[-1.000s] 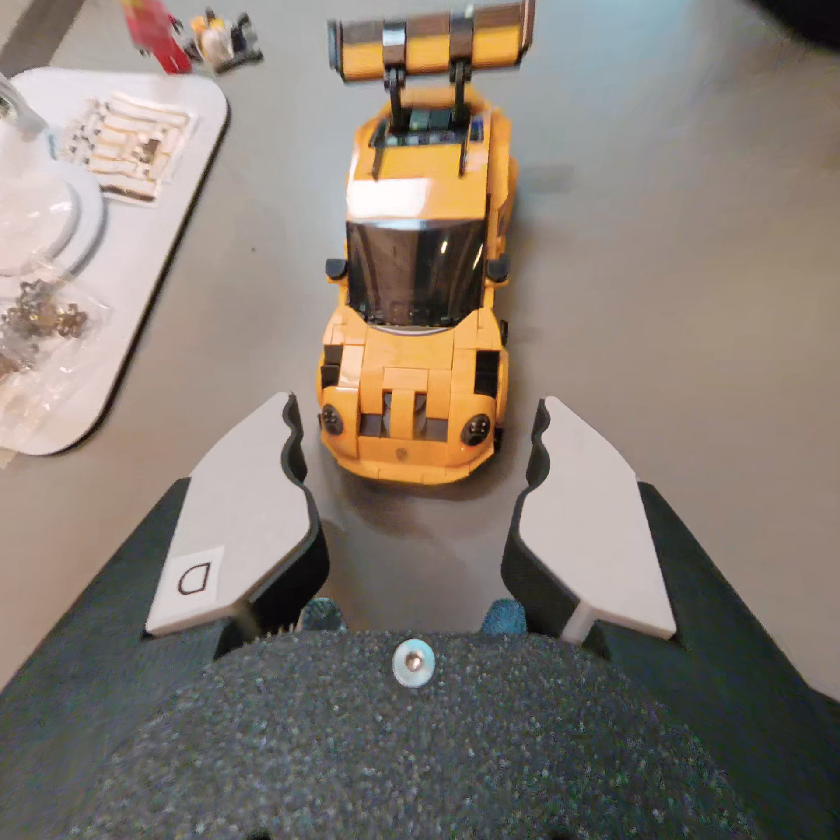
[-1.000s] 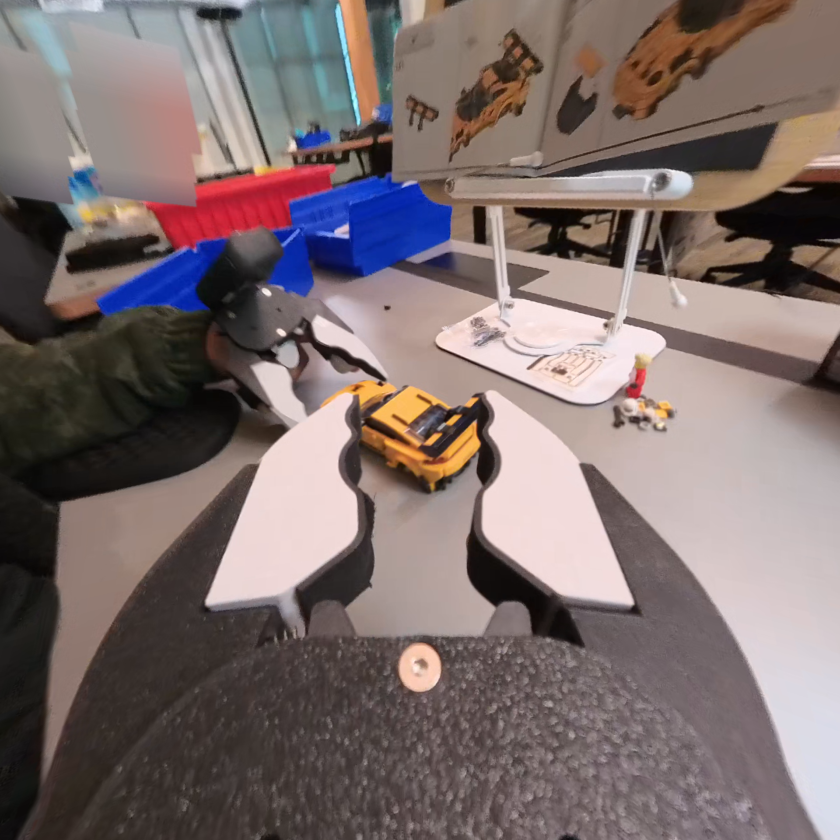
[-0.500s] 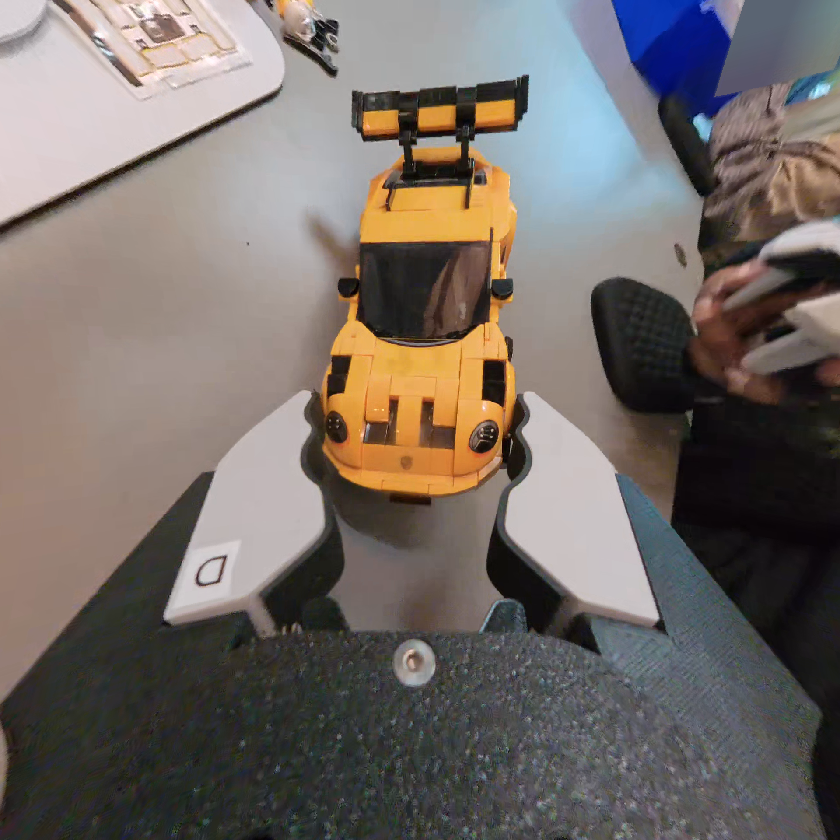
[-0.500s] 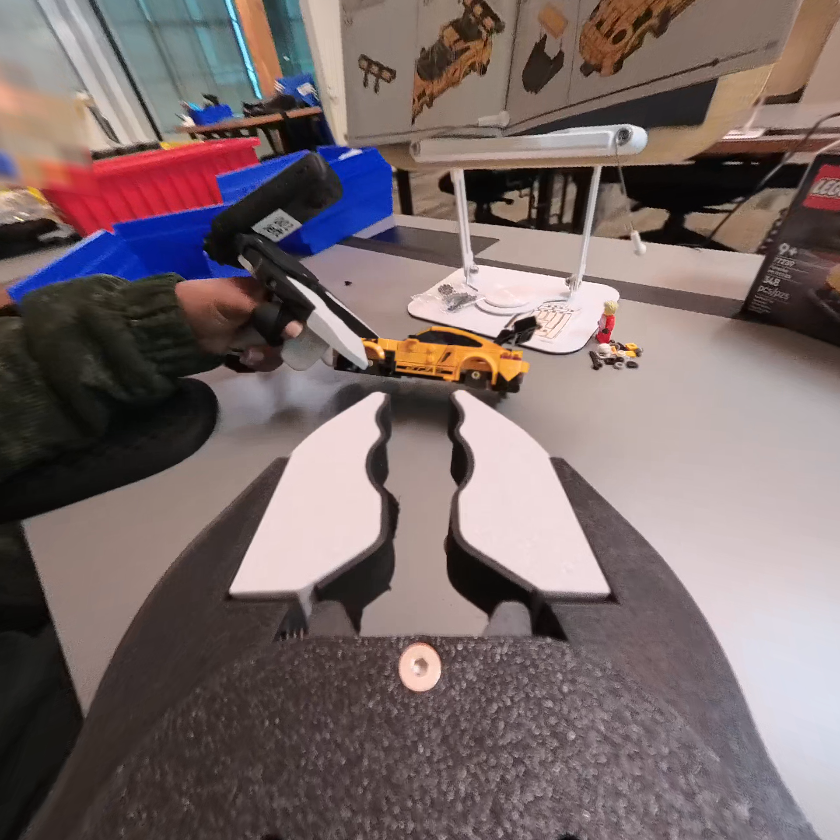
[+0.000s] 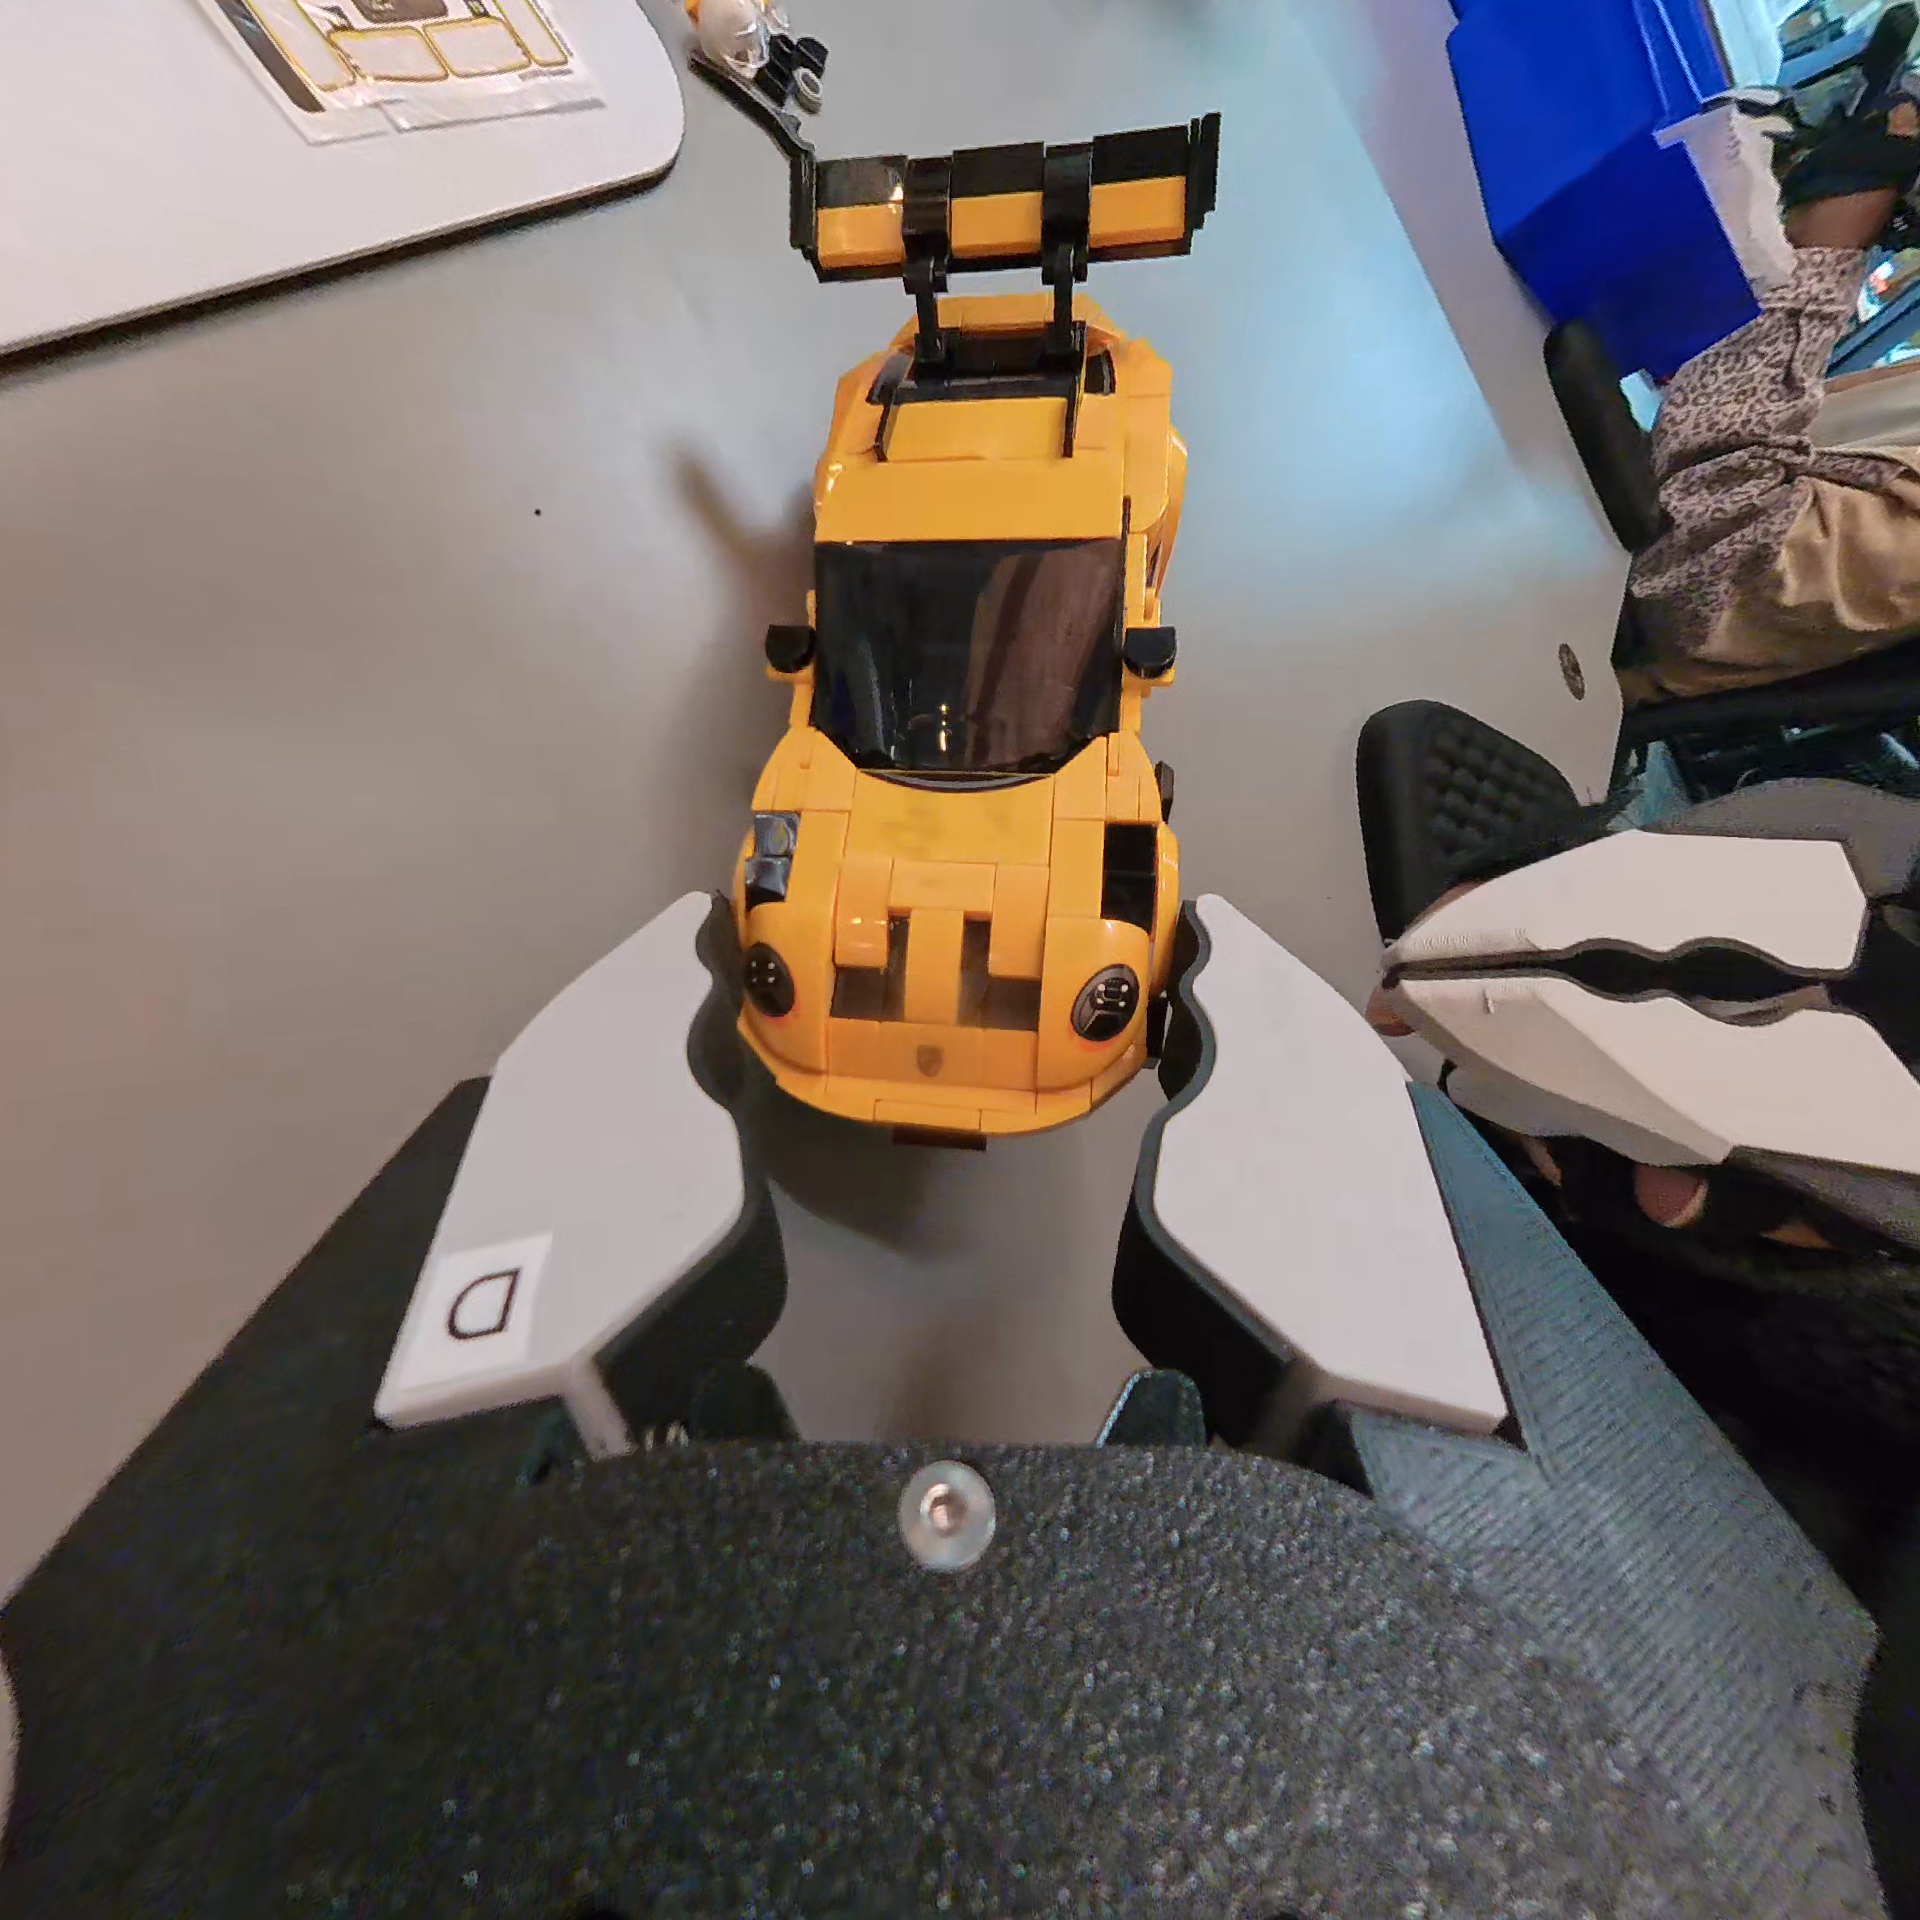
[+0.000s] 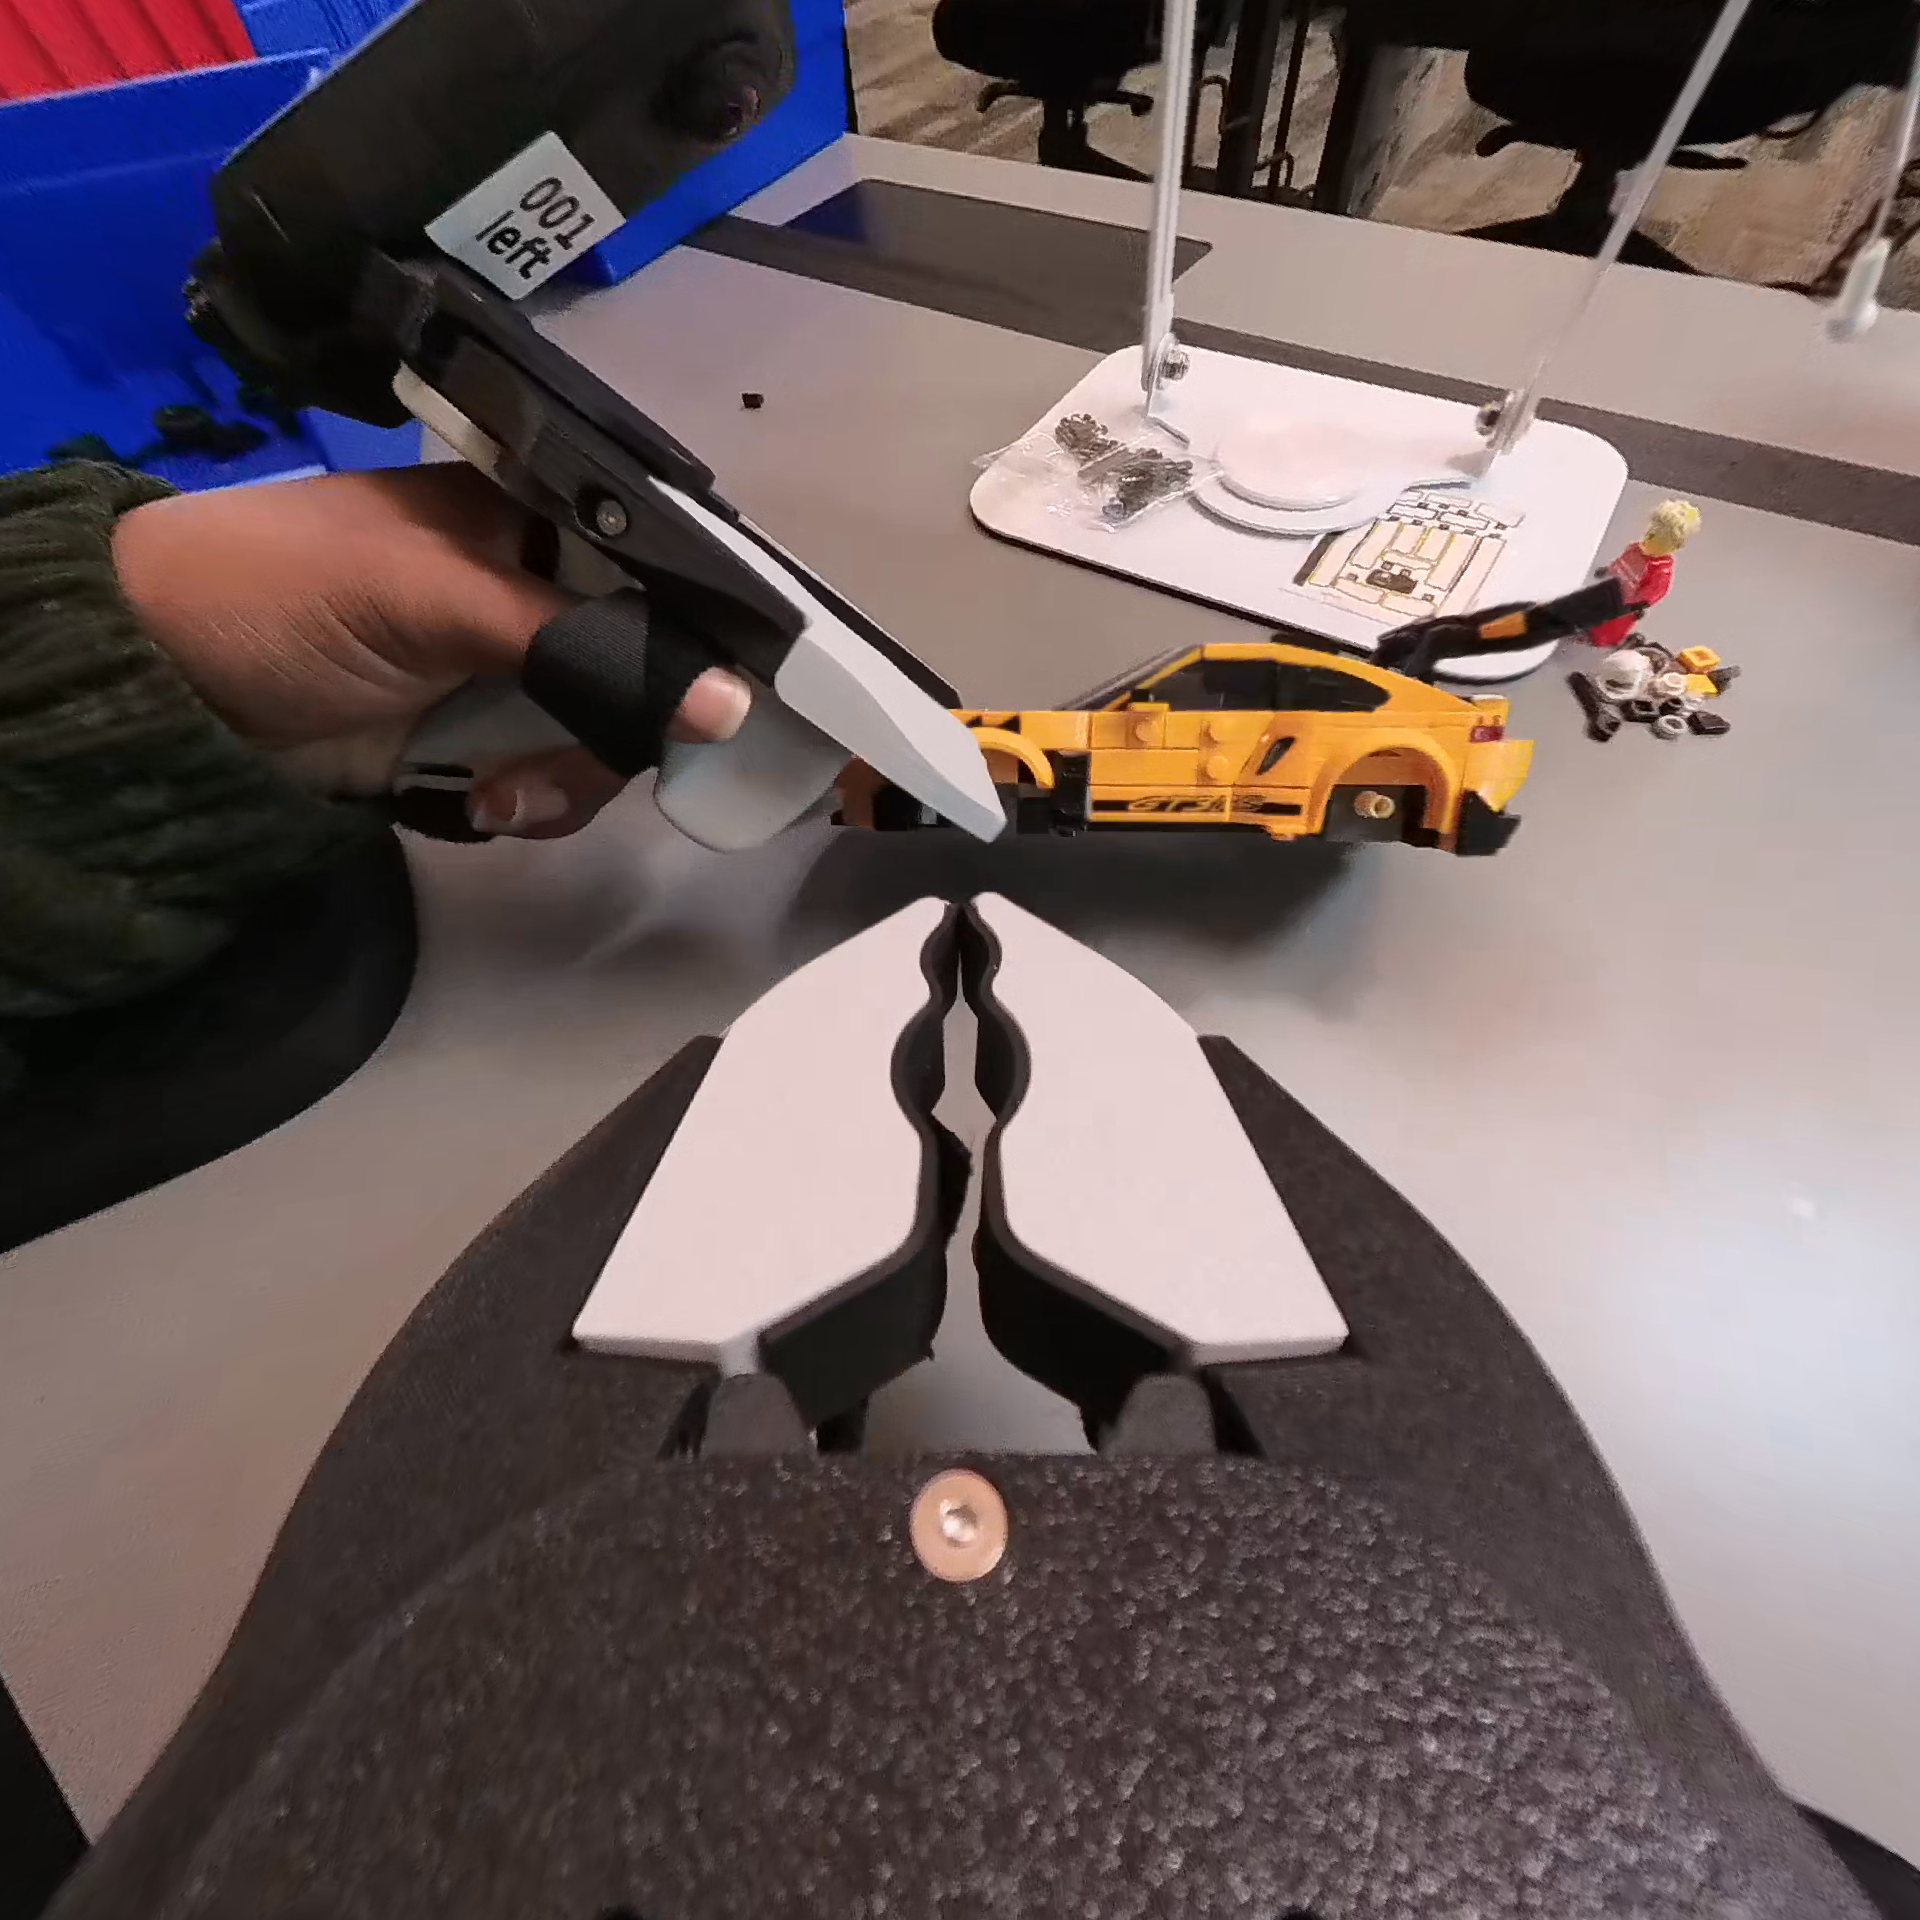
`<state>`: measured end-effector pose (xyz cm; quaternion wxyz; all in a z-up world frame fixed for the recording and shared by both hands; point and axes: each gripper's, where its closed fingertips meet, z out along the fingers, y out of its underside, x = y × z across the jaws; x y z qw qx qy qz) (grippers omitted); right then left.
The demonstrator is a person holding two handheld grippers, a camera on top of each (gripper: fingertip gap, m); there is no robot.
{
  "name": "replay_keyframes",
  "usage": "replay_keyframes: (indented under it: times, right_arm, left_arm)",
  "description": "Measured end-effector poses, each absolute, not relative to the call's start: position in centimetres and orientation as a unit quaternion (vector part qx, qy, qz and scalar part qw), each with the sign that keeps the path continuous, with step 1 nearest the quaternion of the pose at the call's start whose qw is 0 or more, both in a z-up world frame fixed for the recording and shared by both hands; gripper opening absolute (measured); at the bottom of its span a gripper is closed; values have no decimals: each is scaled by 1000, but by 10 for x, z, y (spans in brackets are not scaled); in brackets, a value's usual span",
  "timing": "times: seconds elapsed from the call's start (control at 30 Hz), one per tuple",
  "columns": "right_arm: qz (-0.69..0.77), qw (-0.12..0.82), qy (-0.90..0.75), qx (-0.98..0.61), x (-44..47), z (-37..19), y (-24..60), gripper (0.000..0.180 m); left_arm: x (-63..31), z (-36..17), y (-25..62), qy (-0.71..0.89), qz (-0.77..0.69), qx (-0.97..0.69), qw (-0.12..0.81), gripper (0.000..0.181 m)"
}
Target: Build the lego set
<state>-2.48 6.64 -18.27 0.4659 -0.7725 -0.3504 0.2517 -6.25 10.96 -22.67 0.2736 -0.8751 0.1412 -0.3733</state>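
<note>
Worktop (image 6: 1558, 1039) is smooth grey laminate. Left gripper (image 5: 961, 961) has jaws clamped on nose of yellow brick-built sports car (image 5: 966, 727), held just above the surface. Right gripper (image 6: 961, 914) hangs near, jaws together, empty. Blue plastic bins (image 6: 125, 260) behind; white stand base (image 6: 1558, 457) beyond car.

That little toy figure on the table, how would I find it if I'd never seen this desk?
Find the white stand base at the back of the grey table. Just off its right corner, behind the yellow car's rear wing, stands the minifigure. It is the only upright piece, red-suited and yellow-haired, above a scatter of loose parts.
</note>
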Motion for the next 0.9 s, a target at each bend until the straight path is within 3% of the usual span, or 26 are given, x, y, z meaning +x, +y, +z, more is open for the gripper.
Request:
replay_keyframes:
  times: [0.4, 0.9]
  right_arm:
    - [217, 482, -335, -780, -12, -186, 80, 0]
    - [225, 488, -299, -788, 19, -183, 92, 0]
  left_arm:
    - [-60, -231, 107, 170, -338, -883, 279, 79]
    - [-62, -228, 102, 195, -393, -858, 267, 79]
